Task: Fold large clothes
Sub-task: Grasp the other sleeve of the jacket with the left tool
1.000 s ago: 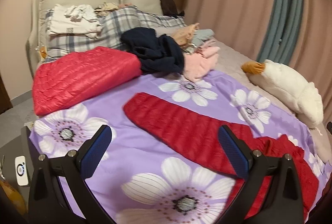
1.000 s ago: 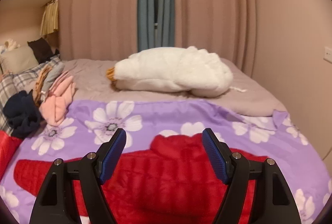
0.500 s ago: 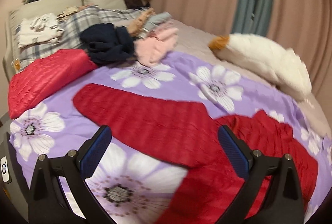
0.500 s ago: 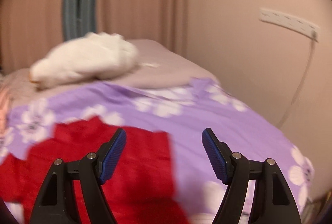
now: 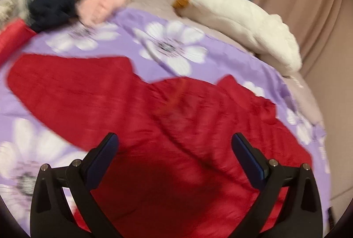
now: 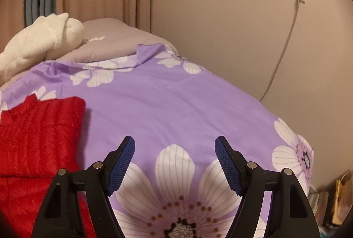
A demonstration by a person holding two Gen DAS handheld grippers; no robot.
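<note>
Across the purple flowered bedspread (image 6: pixel 176 105) lies the red quilted jacket (image 5: pixel 172 127), one sleeve stretched left; the left gripper (image 5: pixel 174 149) hangs above it, jaws wide, empty; the right gripper (image 6: pixel 174 156) is likewise released over bare cover, the jacket to its left.

Under my right claw (image 6: pixel 174 163) I have open purple bedspread (image 6: pixel 176 101), flat and free all the way to the bed's far edge. The red jacket (image 6: pixel 37 134) lies to its left, apart from the claw. Beyond the edge the wall blocks me, with a cable (image 6: pixel 284 48) hanging down it. My left claw (image 5: pixel 174 149) has the red jacket (image 5: pixel 154 123) below it. The white plush toy (image 5: pixel 242 23) closes the far right, and a pile of clothes (image 5: pixel 88 1) closes the far left.
</note>
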